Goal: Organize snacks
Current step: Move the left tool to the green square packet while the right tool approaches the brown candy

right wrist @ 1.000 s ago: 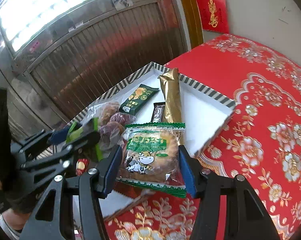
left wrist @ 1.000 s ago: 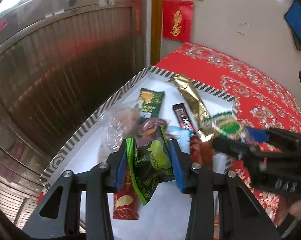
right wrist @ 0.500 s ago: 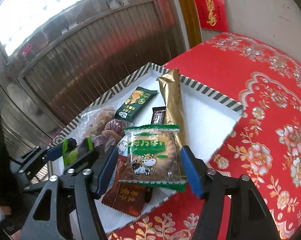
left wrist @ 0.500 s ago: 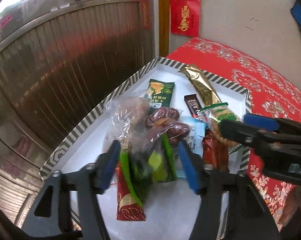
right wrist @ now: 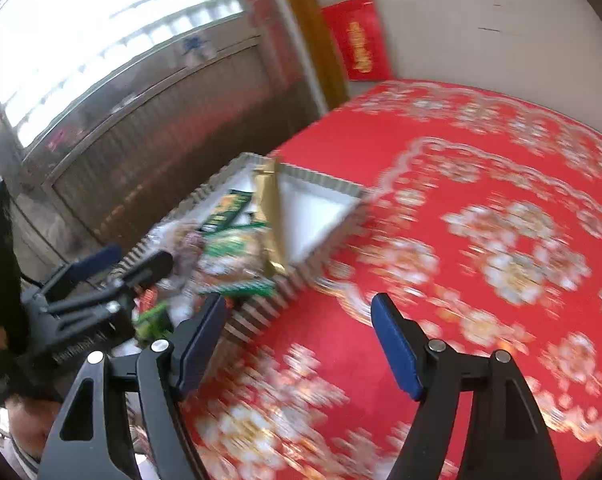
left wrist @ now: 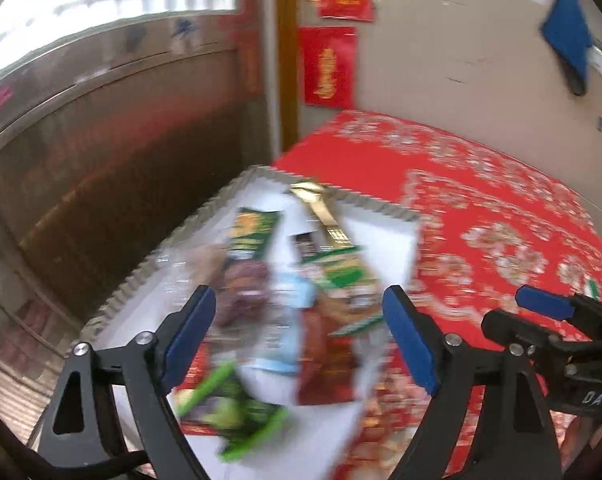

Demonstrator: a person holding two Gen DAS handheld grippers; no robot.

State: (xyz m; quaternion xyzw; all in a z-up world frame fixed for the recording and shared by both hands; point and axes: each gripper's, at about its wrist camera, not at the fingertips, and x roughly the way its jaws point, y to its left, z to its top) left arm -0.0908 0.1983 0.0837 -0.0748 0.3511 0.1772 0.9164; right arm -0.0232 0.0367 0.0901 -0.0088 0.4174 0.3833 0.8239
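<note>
Green, gold and red snack packets fill striped tray; both claws just opened, empty.

Left gripper and right gripper — jaws just opening, gaping wide, gripping nothing — angle downward.

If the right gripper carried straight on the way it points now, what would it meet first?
Most likely the red floral tablecloth. The right gripper stands open and empty, its jaws just having opened, aimed down at bare cloth to the right of the striped snack box. Motion blur makes depth uncertain.
</note>
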